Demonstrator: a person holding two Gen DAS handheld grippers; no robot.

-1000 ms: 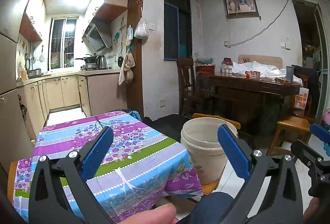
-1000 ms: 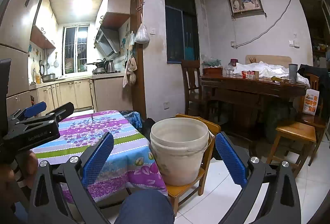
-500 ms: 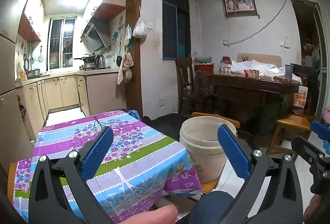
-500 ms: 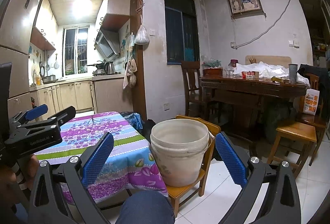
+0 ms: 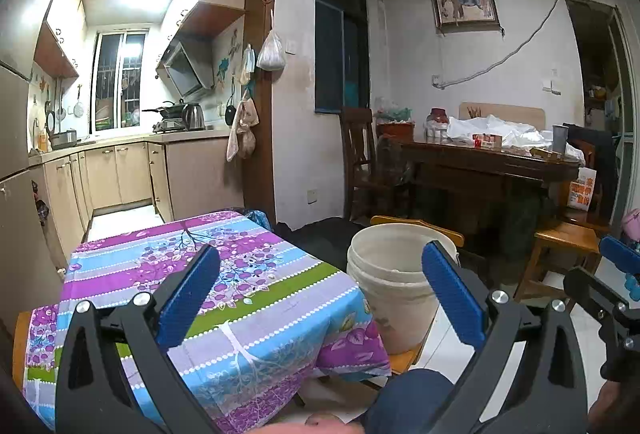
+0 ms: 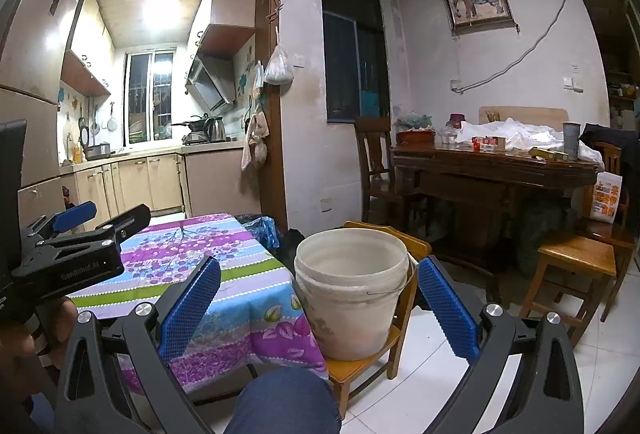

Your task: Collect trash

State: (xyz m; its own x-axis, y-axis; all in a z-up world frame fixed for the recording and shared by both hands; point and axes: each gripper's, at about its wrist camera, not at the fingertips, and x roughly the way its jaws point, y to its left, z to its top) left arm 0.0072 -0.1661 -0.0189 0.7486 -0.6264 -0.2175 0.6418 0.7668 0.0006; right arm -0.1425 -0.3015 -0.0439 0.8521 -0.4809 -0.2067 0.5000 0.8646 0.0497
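A cream plastic bucket [image 5: 394, 274] [image 6: 350, 292] stands on a low wooden chair [image 6: 360, 364] beside a small table under a purple, blue and green floral cloth [image 5: 192, 286] [image 6: 224, 274]. No loose trash shows on the cloth. My left gripper [image 5: 320, 286] hangs open above the table's near right corner, nothing between its blue pads. My right gripper [image 6: 318, 294] is open too, framing the bucket from the near side. The left gripper's side [image 6: 76, 246] shows at the right wrist view's left edge, and the right gripper's side [image 5: 608, 298] at the left wrist view's right edge.
A person's knee in blue trousers [image 6: 284, 402] sits low in front. A blue plastic bag [image 6: 262, 228] lies behind the table. A dark dining table [image 6: 492, 170] with white bags and boxes, a wooden stool [image 6: 572, 274] and chairs fill the right. The kitchen [image 5: 120, 154] opens at back left.
Both views have drifted very slightly; the grippers stay open and nothing has been picked up or moved.
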